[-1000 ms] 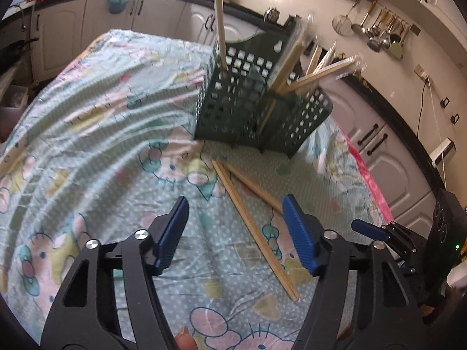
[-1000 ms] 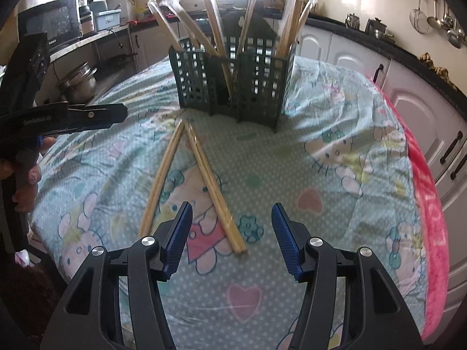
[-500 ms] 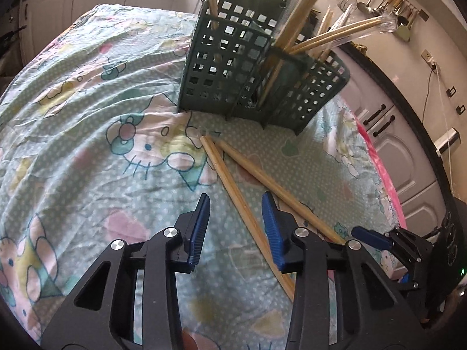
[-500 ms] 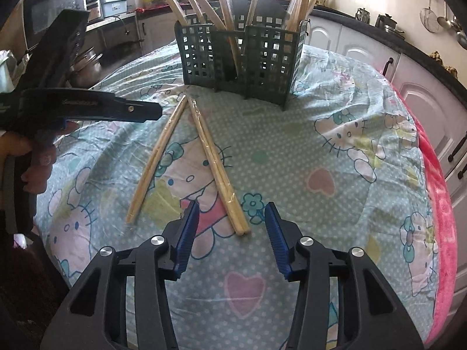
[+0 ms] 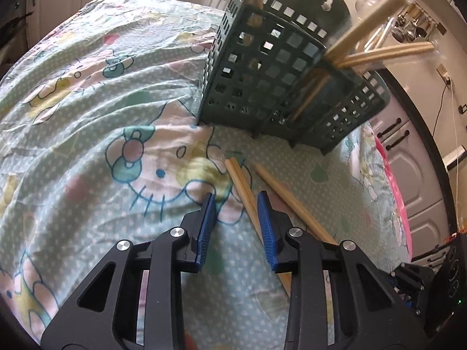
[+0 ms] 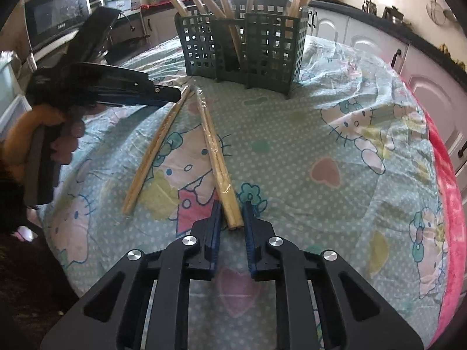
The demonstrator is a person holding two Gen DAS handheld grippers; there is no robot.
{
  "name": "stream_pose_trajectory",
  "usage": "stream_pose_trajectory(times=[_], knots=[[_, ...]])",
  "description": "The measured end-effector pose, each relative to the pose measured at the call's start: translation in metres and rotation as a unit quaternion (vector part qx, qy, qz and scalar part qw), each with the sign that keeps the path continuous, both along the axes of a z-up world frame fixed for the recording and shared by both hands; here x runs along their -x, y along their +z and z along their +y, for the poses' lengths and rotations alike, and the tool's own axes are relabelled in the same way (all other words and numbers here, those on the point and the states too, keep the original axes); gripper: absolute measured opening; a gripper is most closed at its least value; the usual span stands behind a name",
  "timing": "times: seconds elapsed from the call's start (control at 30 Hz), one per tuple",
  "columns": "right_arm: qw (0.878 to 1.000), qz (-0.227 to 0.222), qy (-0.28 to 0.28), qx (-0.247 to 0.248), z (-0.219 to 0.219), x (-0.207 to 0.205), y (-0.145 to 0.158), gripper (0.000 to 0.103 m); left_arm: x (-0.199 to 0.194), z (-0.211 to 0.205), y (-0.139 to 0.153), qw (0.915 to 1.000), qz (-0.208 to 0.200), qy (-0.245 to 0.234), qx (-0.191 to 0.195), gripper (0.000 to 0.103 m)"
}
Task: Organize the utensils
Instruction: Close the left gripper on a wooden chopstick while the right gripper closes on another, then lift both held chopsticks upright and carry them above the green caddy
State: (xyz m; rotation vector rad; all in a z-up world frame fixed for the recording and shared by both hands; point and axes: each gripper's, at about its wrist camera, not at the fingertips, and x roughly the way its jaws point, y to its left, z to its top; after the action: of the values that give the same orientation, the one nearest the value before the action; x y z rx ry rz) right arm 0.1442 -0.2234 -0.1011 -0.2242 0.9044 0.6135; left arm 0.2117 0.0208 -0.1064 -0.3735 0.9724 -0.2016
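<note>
Partly complete: several wrapped chopstick pairs stand in the green caddy (image 6: 242, 49) ahead of both tongs, while two pairs remain on the worktop, the right tongs (image 6: 231, 218) closing around one pair's (image 6: 217, 157) near end, the left tongs (image 5: 236, 213) narrowing over the other (image 5: 243, 192).

A slotted utensil basket (image 6: 242, 49) stands on the tablecloth (image 6: 335, 151) at twelve o'clock, chopsticks upright in it. Before it lie two wrapped chopstick pairs, one (image 6: 154, 151) toward ten o'clock, the other (image 6: 217, 157) running to six o'clock.
</note>
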Motion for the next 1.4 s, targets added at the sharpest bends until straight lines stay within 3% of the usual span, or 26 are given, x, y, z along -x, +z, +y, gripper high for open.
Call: stream_pose_trajectory(times=[0.4, 0.73, 0.93, 1.17, 1.4], knots=[[0.998, -0.013, -0.009, -0.062, -0.024, 0.003, 0.04, 0.01, -0.032, 0.002, 0.0, 0.9999, 0.01, 0.005, 0.001, 0.018], [0.998, -0.046, 0.001, -0.053, -0.012, 0.012, 0.069, 0.008, -0.045, -0.003, -0.001, 0.9996, 0.012, 0.0, -0.024, 0.011], [0.997, -0.057, -0.005, -0.054, -0.01, 0.013, 0.08, 0.007, -0.044, 0.003, 0.001, 0.9998, 0.015, 0.0, -0.014, 0.006], [0.994, -0.081, -0.012, -0.067, -0.013, 0.014, 0.101, 0.007, -0.025, 0.016, 0.028, 0.9998, -0.017, 0.001, 0.006, 0.004], [0.991, -0.112, -0.008, -0.08, -0.01, 0.02, 0.127, 0.007, 0.002, 0.022, 0.074, 0.9972, -0.072, -0.011, 0.021, 0.003]])
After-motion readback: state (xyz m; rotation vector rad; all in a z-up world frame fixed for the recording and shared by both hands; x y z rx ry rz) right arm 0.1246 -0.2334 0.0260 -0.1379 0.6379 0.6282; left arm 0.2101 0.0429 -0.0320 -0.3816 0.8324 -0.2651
